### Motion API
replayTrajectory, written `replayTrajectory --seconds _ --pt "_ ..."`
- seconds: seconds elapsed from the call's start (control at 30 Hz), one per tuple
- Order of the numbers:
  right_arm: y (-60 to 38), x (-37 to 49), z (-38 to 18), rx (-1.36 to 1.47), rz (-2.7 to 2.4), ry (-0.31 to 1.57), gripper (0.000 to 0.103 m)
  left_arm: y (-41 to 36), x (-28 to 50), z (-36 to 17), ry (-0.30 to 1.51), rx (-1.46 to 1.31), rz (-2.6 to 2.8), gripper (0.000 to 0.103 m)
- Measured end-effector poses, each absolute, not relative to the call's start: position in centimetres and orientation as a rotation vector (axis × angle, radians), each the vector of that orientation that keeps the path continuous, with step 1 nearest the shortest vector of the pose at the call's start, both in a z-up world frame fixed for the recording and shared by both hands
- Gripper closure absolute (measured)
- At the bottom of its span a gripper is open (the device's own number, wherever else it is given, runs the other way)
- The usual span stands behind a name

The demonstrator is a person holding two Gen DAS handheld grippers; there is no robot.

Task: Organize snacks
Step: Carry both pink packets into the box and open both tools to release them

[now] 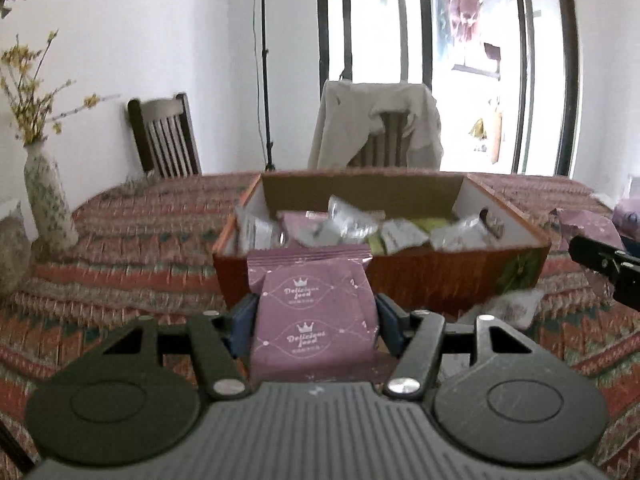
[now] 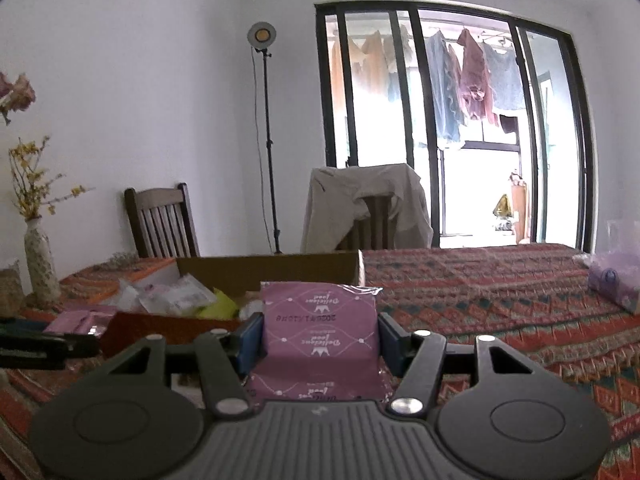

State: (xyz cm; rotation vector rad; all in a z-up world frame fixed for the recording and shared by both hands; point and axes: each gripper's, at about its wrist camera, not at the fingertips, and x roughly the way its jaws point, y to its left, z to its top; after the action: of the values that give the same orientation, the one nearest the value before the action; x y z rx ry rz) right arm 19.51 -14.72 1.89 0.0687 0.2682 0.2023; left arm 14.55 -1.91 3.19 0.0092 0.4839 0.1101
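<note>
We hold our left tongs (image 1: 316, 316) level just above the counter (image 1: 132, 240), clenched on a purple snack packet (image 1: 314, 320) whose sides are pressed between the blue pads (image 1: 243, 322); the packet stands upright with its crown print facing us, just in front of the near wall of the cardboard box (image 1: 420, 276). Our right tongs (image 2: 318, 340) sit level too, grasping a second purple packet (image 2: 320, 336) with its print upside down, to the right of the box's near corner. Beyond the left tongs the open box (image 2: 268, 268) holds a loose heap of silver wrappers (image 1: 352, 220), another purple pack and yellow-green packets (image 2: 218, 306). One pale packet (image 1: 508, 308) lies on the counter beside the box's right corner. Farther left stands a vase (image 1: 46, 200) of dry yellow sprigs.
</note>
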Motion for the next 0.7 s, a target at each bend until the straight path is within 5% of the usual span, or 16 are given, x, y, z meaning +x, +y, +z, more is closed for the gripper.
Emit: replayTrajectory --seconds 0.7 --pt "-9.3 30.5 7.9 0.026 0.209 0.235 0.044 -0.7 25.7 6.5 0.413 -0.082 0.132 0.04"
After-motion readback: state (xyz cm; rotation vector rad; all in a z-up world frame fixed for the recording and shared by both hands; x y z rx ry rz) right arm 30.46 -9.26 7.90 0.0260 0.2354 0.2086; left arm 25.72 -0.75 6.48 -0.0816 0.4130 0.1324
